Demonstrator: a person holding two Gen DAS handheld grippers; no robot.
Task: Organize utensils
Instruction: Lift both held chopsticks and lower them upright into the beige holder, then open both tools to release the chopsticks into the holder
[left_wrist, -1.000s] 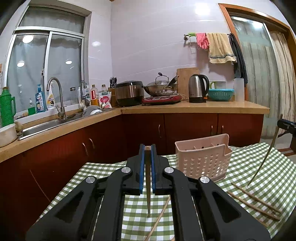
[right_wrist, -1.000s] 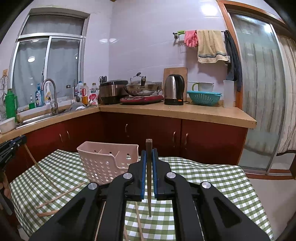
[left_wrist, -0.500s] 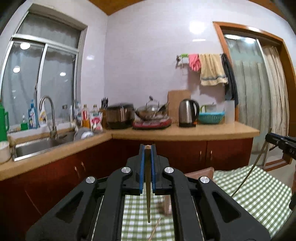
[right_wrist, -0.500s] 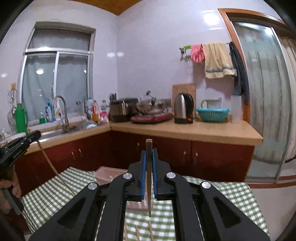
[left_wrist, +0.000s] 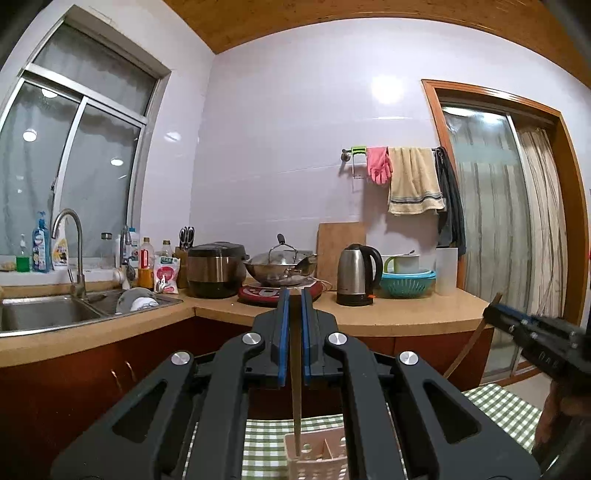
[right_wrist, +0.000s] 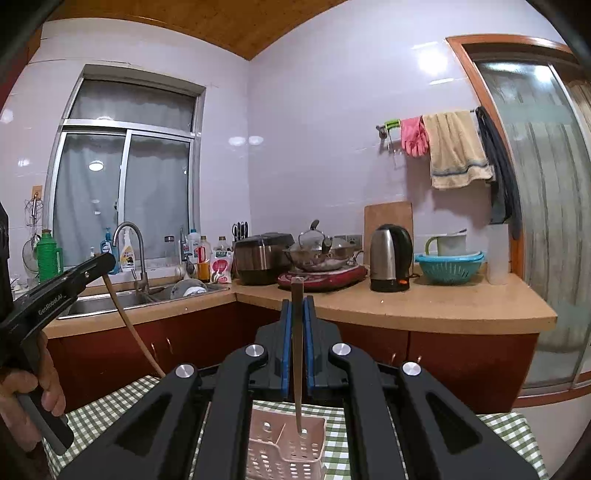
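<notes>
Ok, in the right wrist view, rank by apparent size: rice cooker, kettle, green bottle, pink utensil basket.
1. Pink utensil basket, though nearness inflates it.
2. Rice cooker.
3. Kettle.
4. Green bottle.

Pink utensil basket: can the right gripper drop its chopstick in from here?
Probably yes. The right gripper holds its chopstick upright, tip hanging over the open pink basket, nothing visible between them.

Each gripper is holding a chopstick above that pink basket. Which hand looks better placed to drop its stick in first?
Probably the right. The right gripper holds its chopstick upright, its tip hanging over the pink basket. The left gripper also grips a chopstick above the basket, but little of it shows in its own view.
</notes>
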